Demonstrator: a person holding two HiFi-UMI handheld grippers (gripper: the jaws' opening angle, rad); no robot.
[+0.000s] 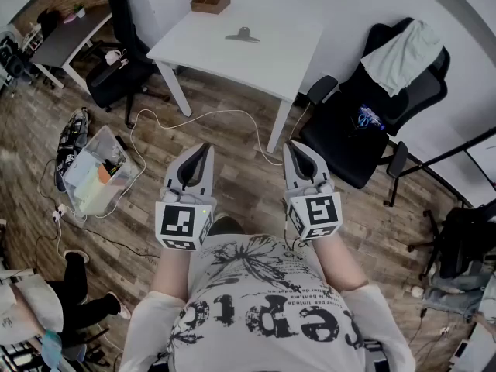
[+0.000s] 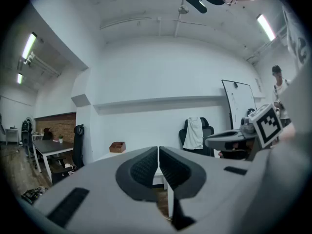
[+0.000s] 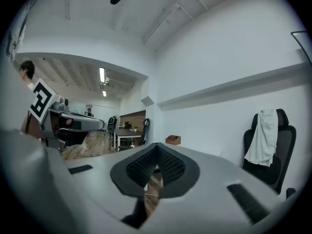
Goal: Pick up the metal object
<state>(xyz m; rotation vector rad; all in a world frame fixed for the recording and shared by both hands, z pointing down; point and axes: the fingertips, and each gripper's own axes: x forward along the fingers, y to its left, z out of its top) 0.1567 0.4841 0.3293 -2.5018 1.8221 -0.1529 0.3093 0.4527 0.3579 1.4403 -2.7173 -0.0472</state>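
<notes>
The metal object, a grey clip-like piece, lies on the white table near its far edge. My left gripper and right gripper are held side by side in front of my chest, over the wooden floor, well short of the table. Both are shut with nothing between the pads. In the left gripper view the left gripper has its jaws closed together, and the table shows behind them. The right gripper in its own view is likewise closed and empty.
A small brown wooden box stands at the table's far left corner. A black office chair with a pale cloth draped on it is right of the table. Another black chair stands left. A clear bin and cables lie on the floor.
</notes>
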